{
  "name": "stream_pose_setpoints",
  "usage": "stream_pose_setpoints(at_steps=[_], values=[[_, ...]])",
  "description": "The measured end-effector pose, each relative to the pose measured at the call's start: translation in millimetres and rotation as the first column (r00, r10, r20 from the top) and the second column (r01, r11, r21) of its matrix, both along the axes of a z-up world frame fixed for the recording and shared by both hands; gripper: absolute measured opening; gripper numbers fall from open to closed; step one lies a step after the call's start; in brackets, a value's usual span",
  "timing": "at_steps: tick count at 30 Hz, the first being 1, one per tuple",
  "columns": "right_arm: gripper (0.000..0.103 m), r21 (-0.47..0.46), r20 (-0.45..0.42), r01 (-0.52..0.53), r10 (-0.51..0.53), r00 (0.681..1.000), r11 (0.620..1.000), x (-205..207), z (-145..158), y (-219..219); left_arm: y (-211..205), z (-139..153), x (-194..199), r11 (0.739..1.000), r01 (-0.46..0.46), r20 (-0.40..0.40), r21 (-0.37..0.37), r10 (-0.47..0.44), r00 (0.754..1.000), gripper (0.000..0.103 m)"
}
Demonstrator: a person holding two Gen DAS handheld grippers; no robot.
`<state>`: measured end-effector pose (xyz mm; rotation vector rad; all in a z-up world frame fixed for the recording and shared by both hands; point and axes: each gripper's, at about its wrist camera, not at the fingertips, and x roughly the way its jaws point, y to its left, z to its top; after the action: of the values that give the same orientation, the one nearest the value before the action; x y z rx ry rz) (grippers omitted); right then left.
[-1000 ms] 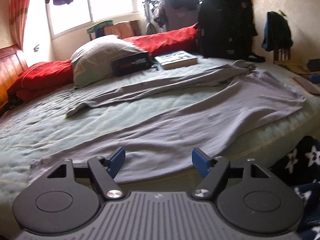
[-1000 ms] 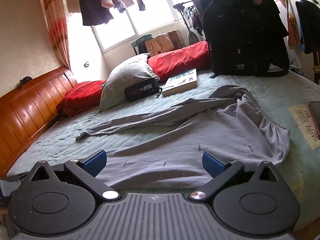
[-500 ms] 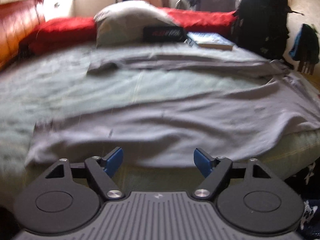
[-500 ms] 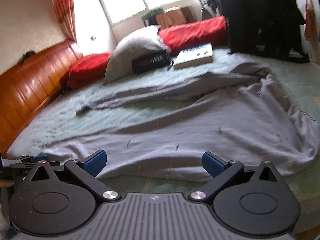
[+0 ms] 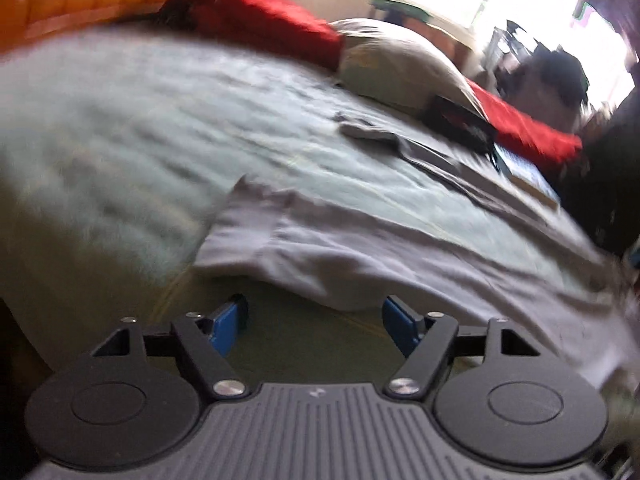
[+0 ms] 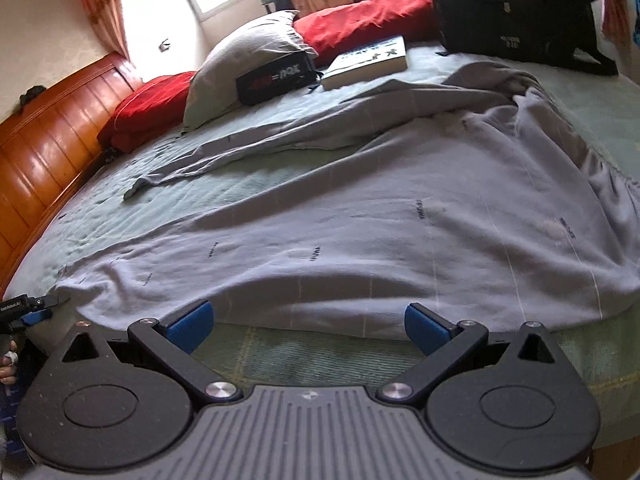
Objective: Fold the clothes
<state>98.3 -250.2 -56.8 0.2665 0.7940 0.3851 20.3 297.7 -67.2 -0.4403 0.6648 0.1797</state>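
Note:
Grey trousers (image 6: 360, 208) lie spread across the green bed cover, one leg along the near edge, the other reaching toward the pillows. In the blurred left wrist view the near leg's hem (image 5: 256, 232) lies just ahead of my left gripper (image 5: 314, 322), which is open and empty, close to the bed edge. My right gripper (image 6: 306, 326) is open and empty too, just short of the near edge of the trousers around mid-leg. The left gripper (image 6: 24, 312) shows small at the far left of the right wrist view, beside the hem.
A grey pillow (image 6: 244, 60), red cushions (image 6: 360, 20), a black pouch (image 6: 276, 78) and a book (image 6: 368, 64) sit at the far side. A black backpack (image 6: 512, 8) stands at the back right. A wooden headboard (image 6: 48, 140) runs along the left.
The left gripper has swung left and dropped toward the hem of the near leg, its view now tilted and blurred. The right gripper has moved closer to the trousers' near edge. Both stay open.

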Motion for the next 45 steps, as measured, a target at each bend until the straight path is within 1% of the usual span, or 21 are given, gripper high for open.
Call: stream_pose_setpoints(at_steps=[4,6,9,10,14,16,17,19,21,23,24,25,27,29,31,32,33,34,35,38,45], values=[[0.103,-0.004,-0.016,0.011,-0.011,1.0,1.0,2.7,-3.0,-0.5,16.0,-4.6,7.8,0.996,-0.025,0.073,-0.084,0.031,0.997,0.067],[0.103,-0.008,-0.02,0.009,-0.009,1.0,1.0,3.4,-3.6,0.4,24.6,-6.3,13.6,0.988,-0.026,0.117,-0.154,0.044,0.992,0.066],[0.103,-0.014,-0.029,-0.007,0.006,1.0,1.0,2.1,-3.7,1.1,32.4,-10.9,23.3,0.973,-0.038,0.142,-0.227,0.071,0.987,0.055],[0.103,-0.016,-0.032,-0.019,0.018,0.999,1.0,0.6,-3.3,0.9,32.6,-12.4,25.8,0.973,-0.039,0.142,-0.227,0.073,0.987,0.051],[0.103,-0.013,-0.038,-0.064,0.064,0.997,0.998,-8.0,-3.4,-3.4,30.5,-19.6,31.5,0.979,-0.076,0.11,-0.188,0.098,0.989,0.021],[0.103,-0.007,-0.037,-0.07,0.07,0.997,0.998,-10.7,-6.1,-8.2,32.2,-21.2,31.6,0.978,-0.093,0.098,-0.186,0.112,0.989,0.015],[0.103,-0.004,-0.041,-0.069,0.069,0.997,0.998,-10.4,-8.1,-10.9,33.8,-21.3,31.9,0.977,-0.094,0.095,-0.19,0.114,0.989,0.015],[0.102,-0.061,-0.003,-0.078,0.078,0.997,0.995,-13.9,-5.7,-9.9,34.2,-20.7,33.2,0.978,-0.096,0.086,-0.184,0.113,0.99,0.015],[0.092,-0.119,0.034,-0.084,0.089,0.995,0.989,-17.3,-3.4,-8.9,31.4,-18.4,34.6,0.983,-0.096,0.074,-0.157,0.108,0.991,0.015],[0.088,-0.176,0.071,-0.088,0.102,0.992,0.981,-20.8,-1.0,-7.8,27.2,-16.2,37.3,0.988,-0.094,0.059,-0.12,0.102,0.993,0.015],[0.082,-0.213,0.088,-0.094,0.115,0.989,0.973,-22.4,-0.4,-6.1,25.0,-14.9,38.6,0.991,-0.093,0.051,-0.1,0.099,0.994,0.015],[0.079,-0.295,0.099,-0.127,0.162,0.982,0.947,-23.4,-2.7,1.9,23.1,-13.7,40.0,0.992,-0.092,0.043,-0.082,0.096,0.994,0.015],[0.065,-0.453,0.109,-0.182,0.257,0.96,0.873,-25.6,-7.5,17.9,19.9,-11.2,41.8,0.995,-0.091,0.029,-0.051,0.092,0.995,0.015],[0.059,-0.599,0.102,-0.223,0.35,0.931,0.769,-27.7,-12.2,33.8,18.6,-9.9,42.7,0.995,-0.093,0.021,-0.038,0.094,0.995,0.015],[0.054,-0.727,0.079,-0.248,0.437,0.896,0.64,-29.9,-17.0,49.7,18.3,-10.1,43.0,0.995,-0.092,0.018,-0.031,0.093,0.996,0.015],[0.05,-0.779,0.064,-0.255,0.477,0.877,0.574,-30.7,-19.5,57.4,18.2,-10.3,43.0,0.995,-0.091,0.018,-0.027,0.092,0.996,0.015],[0.041,-0.801,0.062,-0.258,0.504,0.862,0.54,-30.7,-22.6,63.3,18.1,-10.5,43.0,0.996,-0.09,0.018,-0.023,0.09,0.996,0.015],[0.033,-0.811,0.058,-0.262,0.517,0.854,0.523,-30.2,-23.5,67.4,18.0,-10.6,43.2,0.996,-0.09,0.017,-0.02,0.09,0.996,0.015],[0.005,-0.813,0.051,-0.271,0.527,0.849,0.516,-29.9,-23.9,70.1,17.6,-10.0,44.5,0.996,-0.091,0.013,-0.017,0.091,0.996,0.014],[0.003,-0.837,0.055,-0.256,0.54,0.84,0.484,-31.3,-24.4,74.2,16.2,-4.9,47.4,0.996,-0.085,-0.006,0.005,0.085,0.996,0.012],[0.003,-0.768,0.065,-0.295,0.527,0.847,0.569,-37.1,-0.2,51.3,18.6,14.5,45.8,0.996,-0.078,0.015,0.039,0.078,0.997,0.01]])
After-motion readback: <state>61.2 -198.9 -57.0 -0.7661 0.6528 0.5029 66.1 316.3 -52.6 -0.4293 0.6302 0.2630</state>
